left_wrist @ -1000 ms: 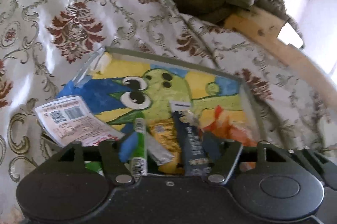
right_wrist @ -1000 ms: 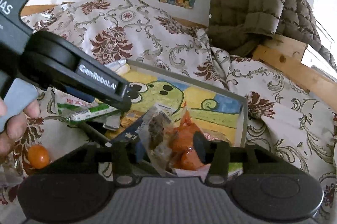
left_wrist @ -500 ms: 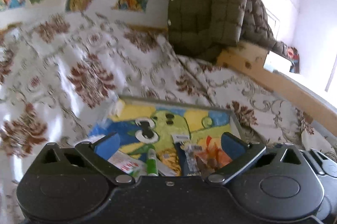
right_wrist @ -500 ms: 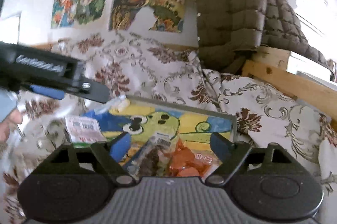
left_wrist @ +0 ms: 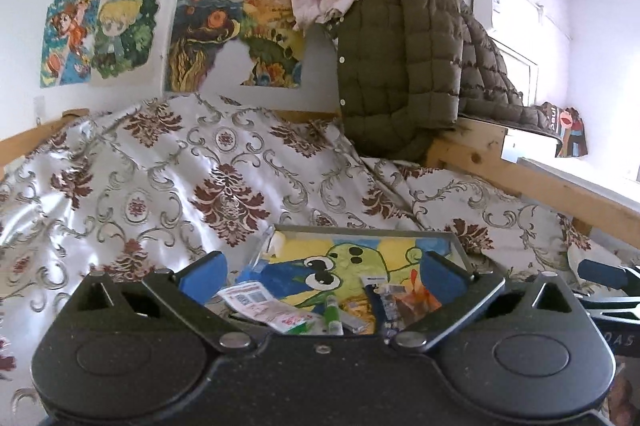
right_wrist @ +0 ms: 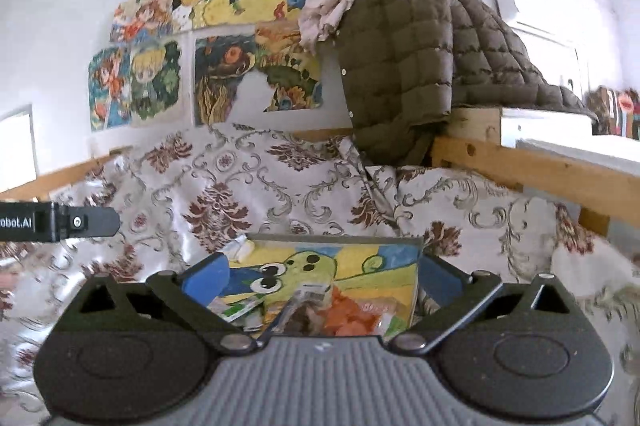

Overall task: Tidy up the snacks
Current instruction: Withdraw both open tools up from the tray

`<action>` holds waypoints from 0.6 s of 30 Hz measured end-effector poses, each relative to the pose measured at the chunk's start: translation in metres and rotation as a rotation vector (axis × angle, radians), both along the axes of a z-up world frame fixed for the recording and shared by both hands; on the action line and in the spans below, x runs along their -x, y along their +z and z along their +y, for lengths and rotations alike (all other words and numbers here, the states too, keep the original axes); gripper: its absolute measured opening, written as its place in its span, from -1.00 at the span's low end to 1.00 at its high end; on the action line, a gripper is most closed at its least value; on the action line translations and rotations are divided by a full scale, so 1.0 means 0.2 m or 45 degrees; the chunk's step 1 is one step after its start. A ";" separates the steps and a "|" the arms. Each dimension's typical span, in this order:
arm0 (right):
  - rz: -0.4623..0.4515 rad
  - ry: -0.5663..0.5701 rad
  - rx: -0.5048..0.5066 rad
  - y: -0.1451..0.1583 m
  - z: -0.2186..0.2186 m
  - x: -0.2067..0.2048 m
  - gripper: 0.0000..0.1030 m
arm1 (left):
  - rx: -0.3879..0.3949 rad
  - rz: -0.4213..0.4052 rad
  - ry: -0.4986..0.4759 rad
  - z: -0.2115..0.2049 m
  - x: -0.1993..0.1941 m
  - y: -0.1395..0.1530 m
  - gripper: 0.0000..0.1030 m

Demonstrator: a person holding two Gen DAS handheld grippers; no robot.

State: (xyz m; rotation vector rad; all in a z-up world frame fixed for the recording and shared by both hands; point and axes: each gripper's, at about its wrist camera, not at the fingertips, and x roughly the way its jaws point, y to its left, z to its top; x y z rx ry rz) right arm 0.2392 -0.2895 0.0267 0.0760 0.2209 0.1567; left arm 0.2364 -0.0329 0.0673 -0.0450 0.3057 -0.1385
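Both the left gripper (left_wrist: 322, 272) and right gripper (right_wrist: 320, 272), jaws spread and the right's widening, held nothing; snack packets (left_wrist: 320, 306) lay in the tray (left_wrist: 360, 230). Sorting seemed finished; remaining strays, probably none, needed checking.

Black tongs (left_wrist: 322, 268) with blue pads (left_wrist: 204, 270), round pivots, silver screws.

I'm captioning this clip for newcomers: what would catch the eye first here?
The tray with a cartoon frog painted inside sits on the patterned bedspread, holding a pile of snack packets. Behind, bright drawings cover the wall, beside an olive quilted jacket draped over the wooden frame.
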 end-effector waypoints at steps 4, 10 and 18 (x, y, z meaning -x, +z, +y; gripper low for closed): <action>0.030 -0.022 -0.032 -0.02 -0.01 0.11 0.99 | -0.019 0.000 0.008 0.03 0.13 -0.02 0.99; 0.064 -0.034 -0.072 -0.04 0.01 0.27 0.99 | -0.039 0.037 0.050 0.09 0.30 -0.07 0.99; 0.081 -0.010 -0.025 -0.07 0.11 0.46 1.00 | -0.095 0.111 0.102 0.13 0.50 -0.17 0.99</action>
